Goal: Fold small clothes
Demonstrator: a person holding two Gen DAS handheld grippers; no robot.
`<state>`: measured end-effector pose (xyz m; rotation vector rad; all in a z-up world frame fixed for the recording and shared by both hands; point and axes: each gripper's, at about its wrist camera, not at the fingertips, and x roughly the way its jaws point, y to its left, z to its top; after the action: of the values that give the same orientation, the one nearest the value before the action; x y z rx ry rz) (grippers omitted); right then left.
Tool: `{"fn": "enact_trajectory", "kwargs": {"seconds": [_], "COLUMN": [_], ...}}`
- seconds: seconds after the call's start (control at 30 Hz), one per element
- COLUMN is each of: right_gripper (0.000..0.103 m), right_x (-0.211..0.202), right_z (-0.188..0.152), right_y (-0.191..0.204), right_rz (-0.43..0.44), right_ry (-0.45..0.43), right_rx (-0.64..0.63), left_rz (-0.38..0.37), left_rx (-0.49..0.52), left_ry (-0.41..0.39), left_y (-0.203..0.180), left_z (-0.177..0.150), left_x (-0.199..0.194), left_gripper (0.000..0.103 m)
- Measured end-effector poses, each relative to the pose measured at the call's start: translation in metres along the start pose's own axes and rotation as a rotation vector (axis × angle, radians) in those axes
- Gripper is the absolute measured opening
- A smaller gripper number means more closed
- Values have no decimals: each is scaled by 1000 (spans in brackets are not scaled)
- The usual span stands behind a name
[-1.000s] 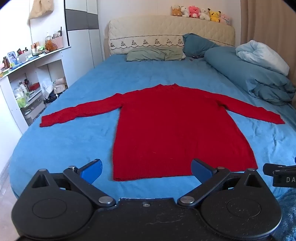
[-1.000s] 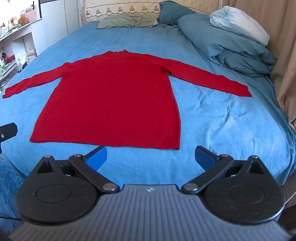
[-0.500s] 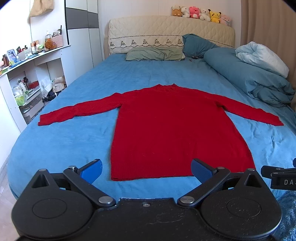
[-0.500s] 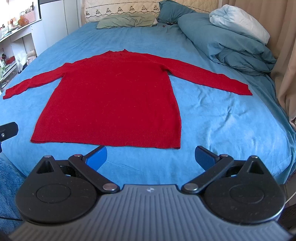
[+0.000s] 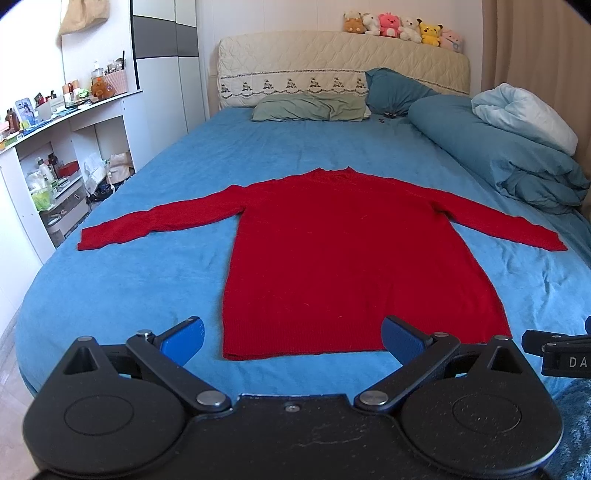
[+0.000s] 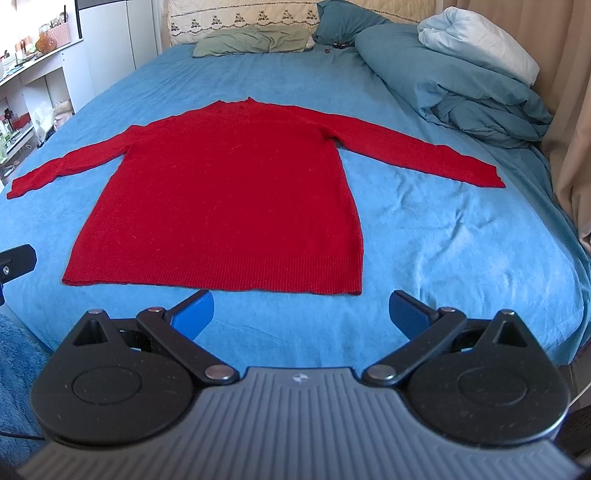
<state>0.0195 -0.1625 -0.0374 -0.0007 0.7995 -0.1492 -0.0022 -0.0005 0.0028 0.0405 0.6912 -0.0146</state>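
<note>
A red long-sleeved sweater (image 5: pixel 351 258) lies flat on the blue bed sheet (image 5: pixel 129 280), collar away from me, both sleeves spread out sideways, hem toward me. It also shows in the right wrist view (image 6: pixel 229 199). My left gripper (image 5: pixel 291 338) is open and empty, hovering just short of the hem near the bed's foot. My right gripper (image 6: pixel 301 312) is open and empty, also just short of the hem, toward its right corner. Neither touches the sweater.
A bundled blue and white duvet (image 5: pixel 517 147) lies along the bed's right side. Pillows (image 5: pixel 310 107) and a headboard with plush toys (image 5: pixel 402 27) are at the far end. White shelves with clutter (image 5: pixel 48 155) stand left. A curtain (image 6: pixel 569 110) hangs right.
Both grippers have shifted only slightly; the left view has drifted a little so the sweater sits marginally further left. Jaws stay open. The sweater has not moved.
</note>
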Motion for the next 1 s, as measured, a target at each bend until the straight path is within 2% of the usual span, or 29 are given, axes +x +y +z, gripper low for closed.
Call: {"fn": "enact_trajectory", "kwargs": {"seconds": [1.0], "right_gripper": [103], "right_x": [-1], "right_z": [1], "right_y": [3], "right_rz": [5], "right_ry": [3], "right_rx": [5], "left_rz": [-2], "left_rx": [-16], "left_ry": [5], "left_y": [3], "left_z": [-1], "left_x": [2], "left_gripper": [103]}}
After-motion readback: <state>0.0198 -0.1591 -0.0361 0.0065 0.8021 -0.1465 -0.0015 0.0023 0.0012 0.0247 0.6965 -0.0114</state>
